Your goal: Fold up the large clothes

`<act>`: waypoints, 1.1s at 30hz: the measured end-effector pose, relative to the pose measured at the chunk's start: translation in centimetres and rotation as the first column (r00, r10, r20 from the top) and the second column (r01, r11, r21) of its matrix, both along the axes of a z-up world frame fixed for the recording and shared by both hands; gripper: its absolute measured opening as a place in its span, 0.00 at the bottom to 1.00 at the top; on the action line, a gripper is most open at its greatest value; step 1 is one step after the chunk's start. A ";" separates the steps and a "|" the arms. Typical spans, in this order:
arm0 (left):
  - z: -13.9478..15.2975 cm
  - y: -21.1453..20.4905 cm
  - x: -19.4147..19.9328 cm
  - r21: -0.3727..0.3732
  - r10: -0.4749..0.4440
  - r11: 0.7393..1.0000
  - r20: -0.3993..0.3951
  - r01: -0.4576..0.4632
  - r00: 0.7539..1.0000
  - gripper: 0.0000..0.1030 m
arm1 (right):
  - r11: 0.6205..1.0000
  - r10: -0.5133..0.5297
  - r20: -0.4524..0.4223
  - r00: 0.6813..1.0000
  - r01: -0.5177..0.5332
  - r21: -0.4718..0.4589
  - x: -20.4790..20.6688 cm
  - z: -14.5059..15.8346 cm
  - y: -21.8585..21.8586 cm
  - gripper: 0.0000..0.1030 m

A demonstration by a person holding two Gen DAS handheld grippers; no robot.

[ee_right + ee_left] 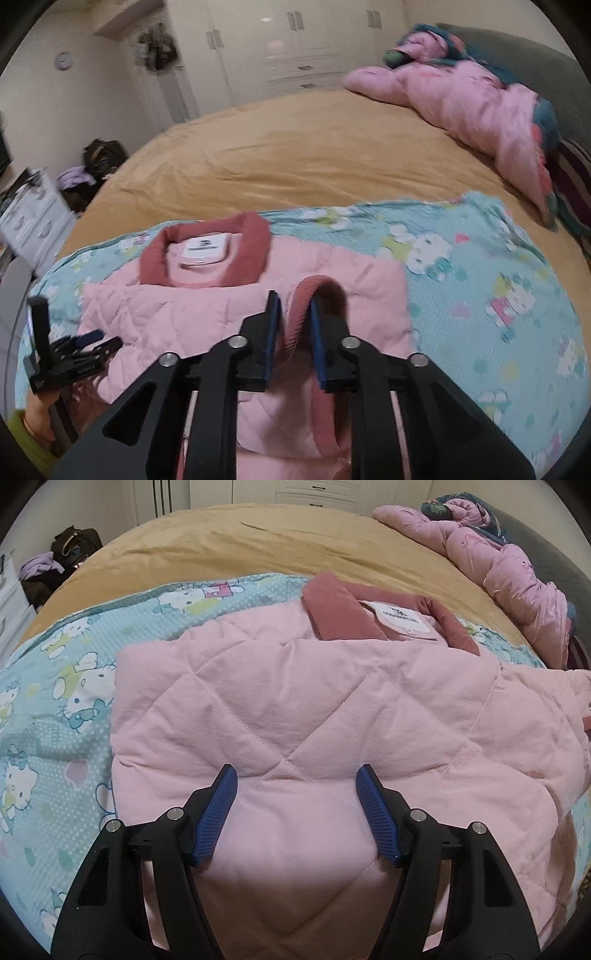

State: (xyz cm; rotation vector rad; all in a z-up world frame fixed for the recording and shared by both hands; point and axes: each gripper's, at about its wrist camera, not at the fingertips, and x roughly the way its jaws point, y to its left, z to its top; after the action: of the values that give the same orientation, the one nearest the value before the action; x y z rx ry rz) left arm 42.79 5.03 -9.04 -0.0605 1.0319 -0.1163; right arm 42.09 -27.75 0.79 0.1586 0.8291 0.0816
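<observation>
Spreading across most of both views: a wide bed under a mustard-yellow plush cover (258,550), carrying everything else. Lying over the near part of that cover: a light blue cartoon-cat printed quilt (55,686), wrinkling slightly at its edges. Resting on the blue quilt, partly folded with its back panel turned up: a pale pink diamond-quilted jacket (295,709), showing a dusty-rose ribbed collar (340,609) and a white neck label (400,618) at its far end. Bunching along the far right side of the bed, well apart from the jacket: a crumpled pink duvet with a dark floral patch (509,565). Standing behind the bed: white wardrobe doors and drawers (295,48). Sitting beyond the bed's left edge: a dark bag with lilac cloth (70,550) beside it. Hanging over the jacket's near folded edge: the left claw (295,801), blue pads (216,812) standing well apart, pink fabric lying between them with neither pad pressing on it, so open. Reaching low over the jacket's right part: the right claw (293,332), blue pads nearly together with a dusty-rose ribbed cuff (317,295) looping up between and beyond them; cannot tell whether the pads are pinching that cuff or merely flanking it. Showing at the lower left of the right wrist view: the left claw seen side-on, gripped from below by a hand (40,413).
</observation>
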 end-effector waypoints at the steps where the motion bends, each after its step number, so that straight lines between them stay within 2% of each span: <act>1: -0.1 0.1 0.0 -0.008 0.003 1.000 -0.002 -0.003 1.000 0.58 | 1.000 -0.016 0.019 1.000 0.016 0.001 -0.3 0.3 -0.1 0.26; 3: -0.2 0.1 -0.2 -0.013 0.005 1.000 -0.002 -0.005 1.000 0.58 | 0.999 -0.036 0.092 0.995 0.035 0.015 -1.3 1.5 0.2 0.48; 5: -0.4 0.0 -0.1 -0.010 0.007 1.000 0.002 -0.006 1.000 0.58 | 1.000 0.002 0.123 0.992 -0.005 0.025 -1.6 1.9 1.3 0.51; 11: -0.6 0.1 -0.1 -0.014 0.011 1.000 0.011 -0.011 1.000 0.58 | 0.978 0.196 0.041 0.980 -0.192 -0.075 -0.6 -0.5 8.1 0.55; 13: -0.6 0.2 0.0 -0.015 0.008 1.000 0.010 -0.008 1.000 0.58 | 0.969 0.225 -0.018 0.974 -0.225 -0.098 0.1 -2.1 9.9 0.64; 14: -0.6 0.2 -0.1 -0.016 0.008 1.000 0.009 -0.008 1.000 0.58 | 0.967 0.218 -0.053 0.975 -0.223 -0.124 0.4 -2.9 10.5 0.72; 16: -0.6 0.2 -0.1 -0.016 0.005 1.000 0.013 -0.005 1.000 0.58 | 0.960 0.183 -0.141 0.973 -0.208 -0.188 1.5 -5.2 11.1 0.74; 18: -0.6 0.3 0.0 -0.015 0.004 1.000 0.017 -0.004 1.000 0.58 | 0.964 0.161 -0.246 0.956 -0.206 -0.171 3.1 -8.3 10.8 0.79; 23: -0.9 -0.2 -0.1 0.011 0.001 1.000 0.030 -0.001 1.000 0.58 | 0.971 0.144 -0.279 0.949 -0.190 -0.144 4.4 -11.5 10.5 0.84; 29: -0.9 -0.4 0.0 0.026 0.002 1.000 0.030 -0.002 1.000 0.58 | 0.973 0.135 -0.271 0.953 -0.179 -0.144 4.7 -11.9 10.6 0.86; 31: -0.2 -0.4 -0.3 0.031 -0.005 1.000 0.029 0.004 1.000 0.58 | 0.971 0.160 -0.262 0.952 -0.200 -0.134 4.2 -10.4 10.4 0.85; 33: 1.5 -0.6 -1.3 0.055 -0.016 0.998 0.054 0.013 0.998 0.59 | 0.976 0.176 -0.212 0.961 -0.198 -0.089 2.7 -8.3 9.5 0.85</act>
State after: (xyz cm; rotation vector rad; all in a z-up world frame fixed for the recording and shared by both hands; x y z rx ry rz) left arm 41.45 4.38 -7.51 0.0004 0.9810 -0.1024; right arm 44.81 -18.29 -7.48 -0.0160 1.0498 0.2004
